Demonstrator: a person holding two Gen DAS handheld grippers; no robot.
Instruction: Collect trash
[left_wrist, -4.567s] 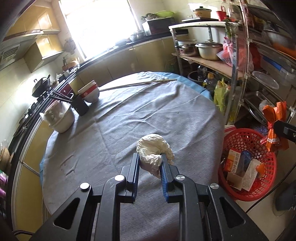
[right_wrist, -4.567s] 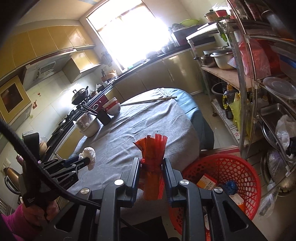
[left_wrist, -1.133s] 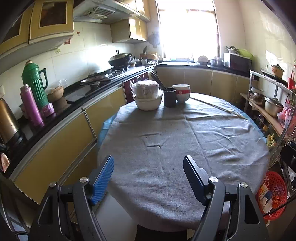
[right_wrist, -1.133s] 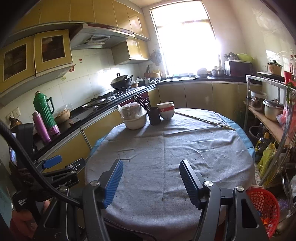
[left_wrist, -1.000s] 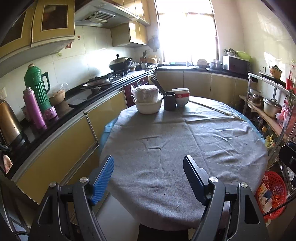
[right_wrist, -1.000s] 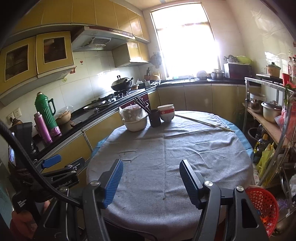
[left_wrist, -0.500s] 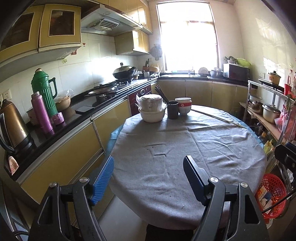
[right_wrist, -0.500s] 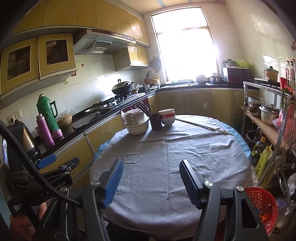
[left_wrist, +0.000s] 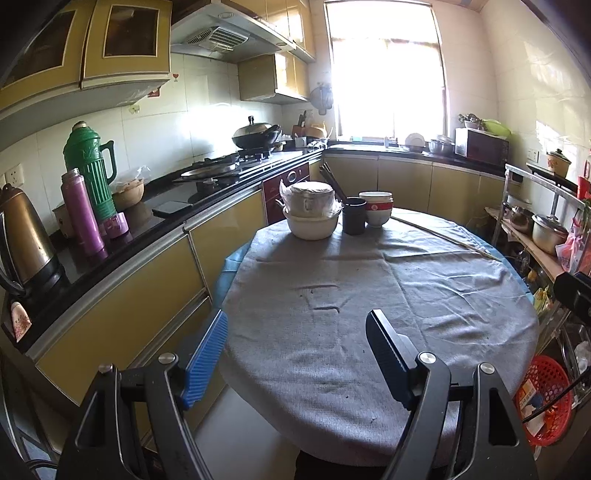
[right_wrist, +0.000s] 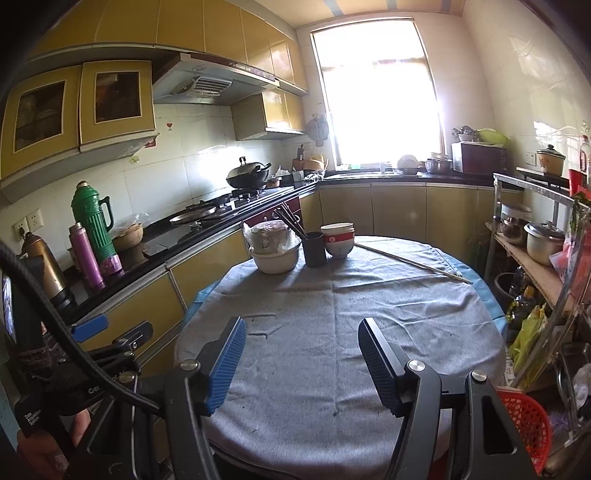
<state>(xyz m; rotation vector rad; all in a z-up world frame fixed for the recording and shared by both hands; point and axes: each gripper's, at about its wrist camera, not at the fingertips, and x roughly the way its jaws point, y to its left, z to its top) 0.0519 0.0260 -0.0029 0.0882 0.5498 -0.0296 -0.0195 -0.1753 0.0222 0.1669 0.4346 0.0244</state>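
My left gripper (left_wrist: 297, 325) is open and empty, held back from the near edge of the round table with the grey cloth (left_wrist: 388, 295). My right gripper (right_wrist: 299, 332) is open and empty too, above the table's near edge (right_wrist: 332, 332). The left gripper also shows in the right wrist view (right_wrist: 110, 336) at the lower left. The red trash basket stands on the floor at the right (left_wrist: 543, 402), with paper and cartons inside; its rim shows in the right wrist view (right_wrist: 524, 417). No loose trash shows on the cloth.
Stacked bowls (left_wrist: 312, 210), a dark cup with chopsticks (left_wrist: 353, 219) and a red-and-white bowl (left_wrist: 376, 212) stand at the table's far side. A thin stick (left_wrist: 443, 236) lies there. A counter with flasks (left_wrist: 88, 184) runs left; a metal rack (right_wrist: 535, 258) stands right.
Both grippers were shut on trash, a white wad and an orange wrapper; now both are open and empty. Both have pulled back and risen from the table over the last second.
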